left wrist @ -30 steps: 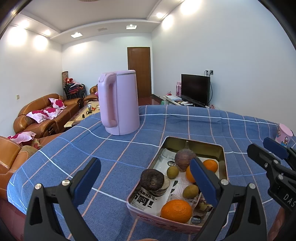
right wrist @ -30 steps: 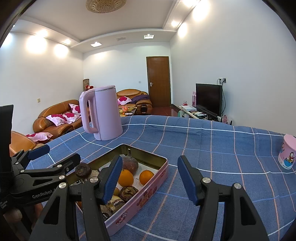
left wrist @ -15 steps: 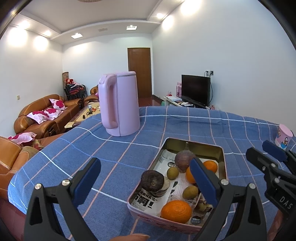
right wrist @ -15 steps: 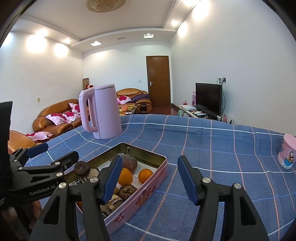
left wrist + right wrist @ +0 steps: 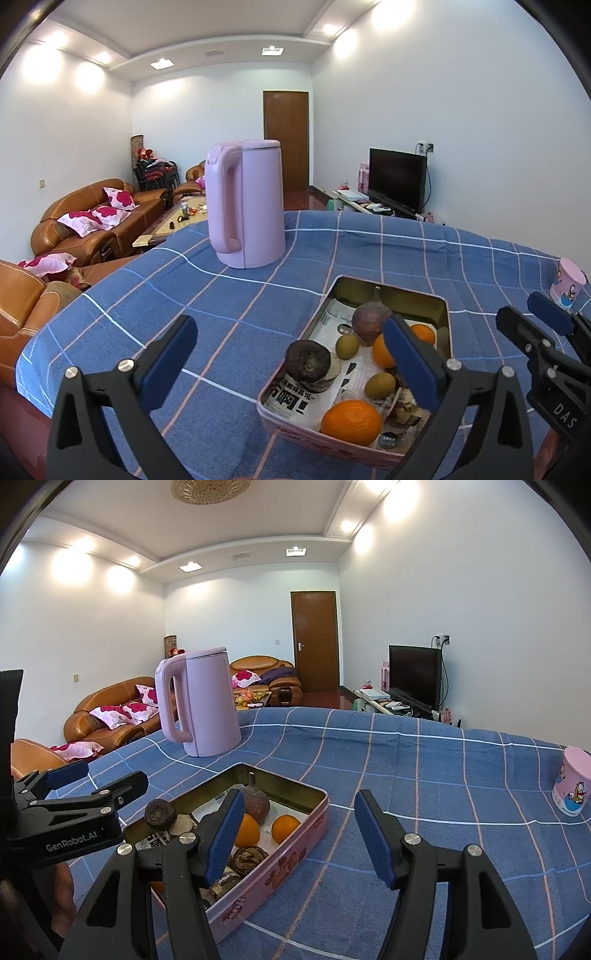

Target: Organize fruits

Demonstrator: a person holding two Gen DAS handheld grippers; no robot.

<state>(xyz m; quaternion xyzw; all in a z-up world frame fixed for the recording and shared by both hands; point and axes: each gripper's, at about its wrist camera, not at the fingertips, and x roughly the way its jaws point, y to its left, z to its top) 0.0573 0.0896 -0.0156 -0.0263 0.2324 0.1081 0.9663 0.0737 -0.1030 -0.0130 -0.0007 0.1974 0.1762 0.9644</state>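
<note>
Left wrist view: a rectangular pink metal tin (image 5: 332, 448) on a blue checked tablecloth (image 5: 229, 306), near centre-right, lined with printed paper. Inside: three round oranges (image 5: 351, 422), two small green-brown kiwis (image 5: 379, 385), a dark purple fruit with a stem (image 5: 369, 322), a rough brown one (image 5: 307, 361) at the near left edge. Farther left, a smooth pink kettle (image 5: 245, 203), upright. Left gripper (image 5: 291, 354) spread wide, empty, blue pads apart above the cloth and tin.

Right wrist view: same tin (image 5: 280, 871) at near left, gold inner wall, cartoon print outside. Far right, a pink cartoon cup (image 5: 570, 784). Right gripper (image 5: 299, 834) moderately open, empty, left pad over the tin, right pad over bare cloth.

Against the earlier frames: almost unchanged, grippers and tin in the same places, the kettle only slightly shifted in frame.
</note>
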